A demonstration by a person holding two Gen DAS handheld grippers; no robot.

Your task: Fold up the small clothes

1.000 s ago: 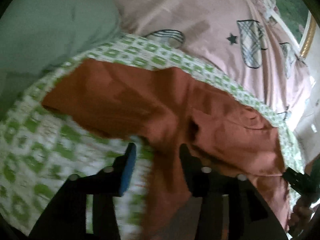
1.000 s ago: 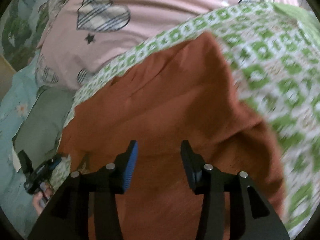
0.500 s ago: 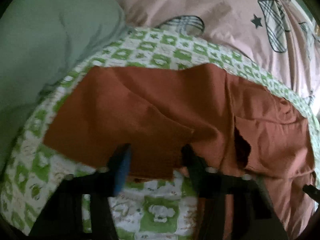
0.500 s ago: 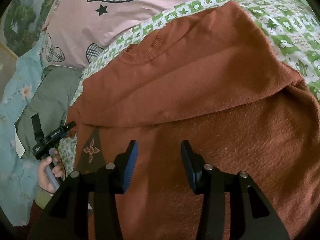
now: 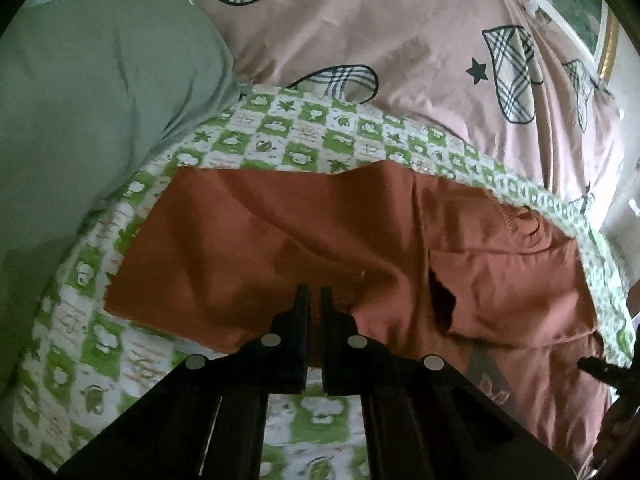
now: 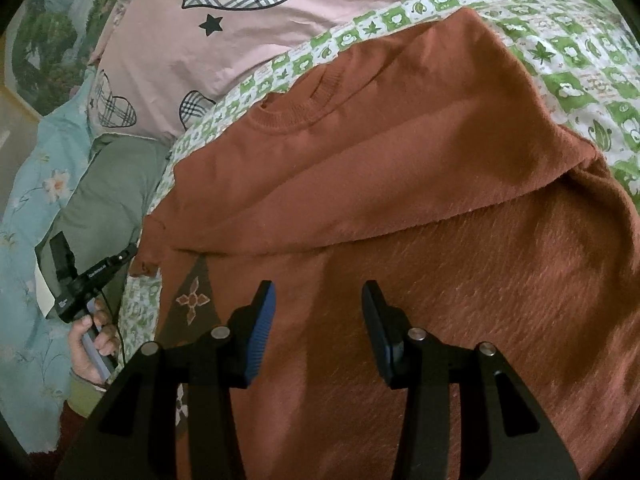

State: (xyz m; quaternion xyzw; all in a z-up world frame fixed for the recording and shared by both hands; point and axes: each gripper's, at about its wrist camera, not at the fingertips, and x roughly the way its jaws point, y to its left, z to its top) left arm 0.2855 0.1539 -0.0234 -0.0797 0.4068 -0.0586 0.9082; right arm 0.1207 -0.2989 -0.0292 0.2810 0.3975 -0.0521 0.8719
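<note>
Rust sweater [image 6: 400,184], sleeve folded across, on green-checked blanket [image 5: 280,140]. Left hand-held gripper [image 5: 314,300] pinched on sweater's sleeve edge; right hand-held gripper [image 6: 318,320] agape above sweater's body. Risk — thin single-layer pinch may slip, undoing the fold.

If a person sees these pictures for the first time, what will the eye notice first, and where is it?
First comes the rust-orange knit sweater, spread over the green-and-white checked blanket with one sleeve folded across its body. The left gripper is shut on the sweater's near edge, and the right gripper hovers open above the body. Behind lies a pink quilt with plaid hearts.
</note>
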